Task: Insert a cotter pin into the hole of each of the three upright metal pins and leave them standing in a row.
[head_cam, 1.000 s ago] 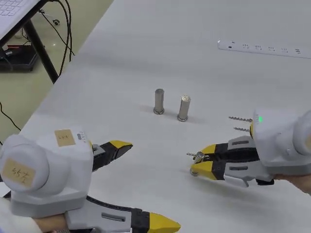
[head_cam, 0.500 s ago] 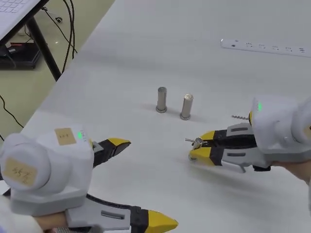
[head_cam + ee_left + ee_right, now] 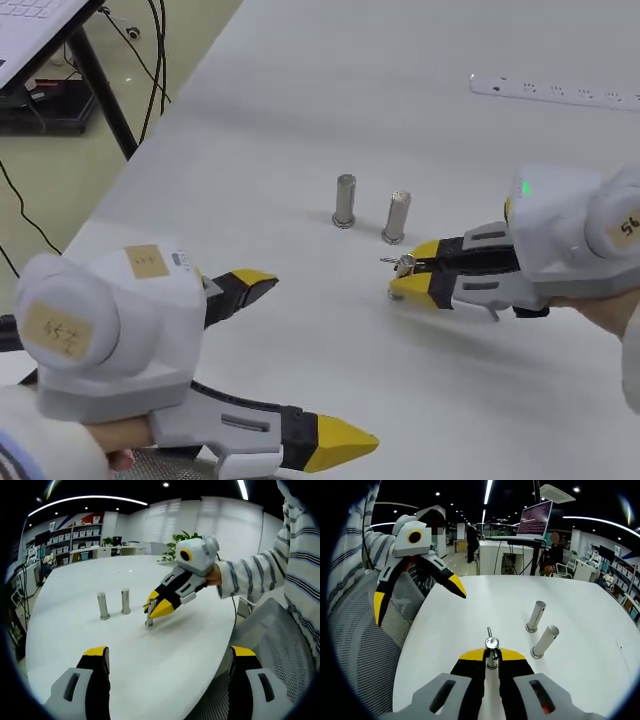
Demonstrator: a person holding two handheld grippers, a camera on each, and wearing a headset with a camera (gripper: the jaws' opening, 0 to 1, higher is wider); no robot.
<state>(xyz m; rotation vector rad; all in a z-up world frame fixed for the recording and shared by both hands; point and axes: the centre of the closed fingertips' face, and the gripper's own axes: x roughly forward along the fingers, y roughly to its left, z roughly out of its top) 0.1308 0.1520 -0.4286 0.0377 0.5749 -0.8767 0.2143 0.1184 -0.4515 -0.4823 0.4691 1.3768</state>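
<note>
**A:** What has the right gripper [image 3: 410, 270] got?

**B:** It's clamped on the third metal pin [image 3: 492, 643], just under the head. A thin cotter pin [image 3: 489, 631] pokes out past the jaw tips. I can't tell whether it sits fully through the hole.

**A:** And the pin's foot?

**B:** In the left gripper view it looks at or just above the table [image 3: 165, 670], straight below the jaws.

**A:** The other two?

**B:** The nearer standing pin [image 3: 397, 217] is upright just ahead of the tips, close to the held one but apart from it. The farther standing pin [image 3: 345, 201] is beside that, further out.

**A:** So the step is setting it down in line?

**B:** I'd judge so. Keep it plumb and plant the base flat beside the nearer pin, on the line the pair makes. Then ease the jaws apart slowly so they don't drag the cotter or tip the pin.

**A:** And the left gripper [image 3: 300, 360]?

**B:** It's spread wide, holding nothing, well off to the side. It could steady a wobble.
</note>
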